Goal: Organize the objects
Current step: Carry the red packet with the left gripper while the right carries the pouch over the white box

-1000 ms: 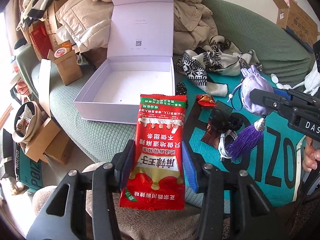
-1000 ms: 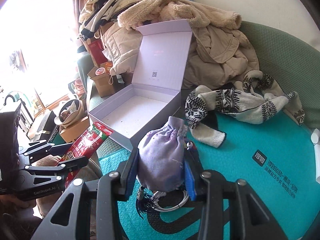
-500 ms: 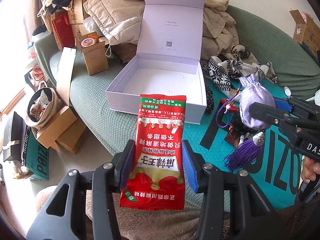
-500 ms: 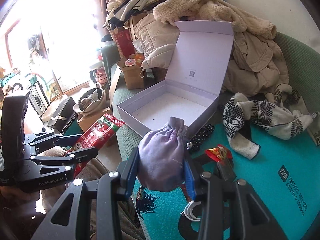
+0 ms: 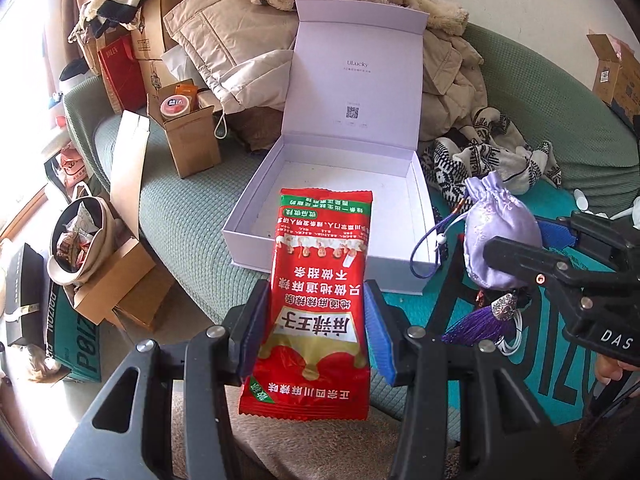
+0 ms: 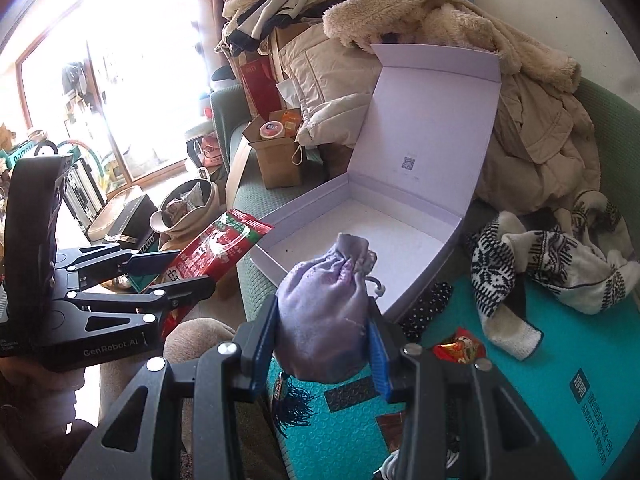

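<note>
The lavender box (image 5: pixel 344 200) lies open from above, its floor bare, so a claw could come in over the low front wall. Behind it the upright lid (image 5: pixel 356 76) and piled coats (image 5: pixel 224 48) block the way. A brown carton (image 5: pixel 188 136) stands left; a patterned knit (image 6: pixel 532 264) crowds the right.

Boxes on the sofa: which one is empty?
The lavender gift box, lid propped upright, bare white floor. The small brown carton beside it holds a round tub and an orange pack.
</note>
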